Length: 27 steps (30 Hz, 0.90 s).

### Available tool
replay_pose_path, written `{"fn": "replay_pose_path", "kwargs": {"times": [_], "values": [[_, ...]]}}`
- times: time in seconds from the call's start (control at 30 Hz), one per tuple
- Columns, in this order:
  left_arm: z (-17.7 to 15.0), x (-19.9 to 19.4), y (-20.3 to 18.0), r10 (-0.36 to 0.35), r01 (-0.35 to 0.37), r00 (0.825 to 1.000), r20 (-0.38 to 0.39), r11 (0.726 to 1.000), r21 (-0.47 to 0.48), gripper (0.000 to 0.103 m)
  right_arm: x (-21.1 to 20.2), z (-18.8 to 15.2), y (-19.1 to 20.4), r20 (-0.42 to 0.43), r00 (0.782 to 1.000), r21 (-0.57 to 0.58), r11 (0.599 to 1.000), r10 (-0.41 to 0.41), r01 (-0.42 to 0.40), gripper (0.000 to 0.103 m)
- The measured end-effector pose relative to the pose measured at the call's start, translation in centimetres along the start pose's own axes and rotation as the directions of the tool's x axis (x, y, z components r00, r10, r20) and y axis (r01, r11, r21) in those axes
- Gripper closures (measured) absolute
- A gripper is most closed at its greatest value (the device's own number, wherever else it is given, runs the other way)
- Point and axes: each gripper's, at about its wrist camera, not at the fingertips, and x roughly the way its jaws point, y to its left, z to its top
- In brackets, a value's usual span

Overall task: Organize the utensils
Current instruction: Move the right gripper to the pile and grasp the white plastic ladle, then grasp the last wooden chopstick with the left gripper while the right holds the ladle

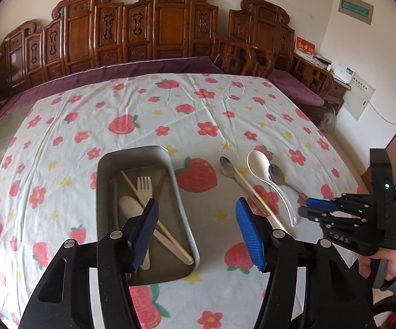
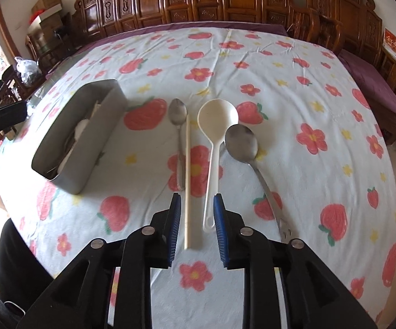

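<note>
Right gripper point(image 2: 197, 227) is hovering open over the chopstick point(image 2: 187, 181) and white spoon point(image 2: 216, 126). Left gripper point(image 1: 196, 233) is gaping open too, holding nothing, above the metal tray point(image 1: 181, 213).

Tray point(image 2: 93, 148) contents mostly behind its near wall, perhaps spoons; fork point(image 1: 144, 189) handle under the left gripper point(image 1: 196, 235).

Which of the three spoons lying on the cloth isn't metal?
The white plastic spoon in the middle. The small metal spoon to its left and the large metal spoon to its right are both shiny grey steel.
</note>
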Motion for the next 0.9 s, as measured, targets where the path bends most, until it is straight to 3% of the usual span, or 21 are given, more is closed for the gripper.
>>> {"fn": "replay_pose_path", "kwargs": {"times": [0.17, 0.67, 0.73, 0.9], "values": [[0.1, 1.1, -1.2, -0.008, 0.008, 1.0, -0.012, 1.0, 0.014, 0.035, 3.1, 2.1, -0.6, -0.036, 0.999, 0.006, 1.0, -0.001, 0.001, 0.077], [-0.2, 2.1, -2.4, -0.016, 0.017, 0.999, -0.041, 1.0, 0.026, 0.034, 7.8, 4.6, -0.9, -0.133, 0.989, -0.014, 0.998, -0.061, 0.06, 0.078], [-0.2, 2.3, -2.6, -0.016, 0.017, 0.999, -0.043, 1.0, 0.026, 0.034, 7.8, 4.6, -0.8, -0.138, 0.988, -0.02, 0.997, -0.074, 0.072, 0.092], [-0.2, 2.8, -3.0, -0.015, 0.017, 0.998, -0.054, 1.0, 0.024, 0.034, 6.2, 4.3, -0.8, -0.107, 0.994, 0.004, 1.0, -0.022, 0.023, 0.092]]}}
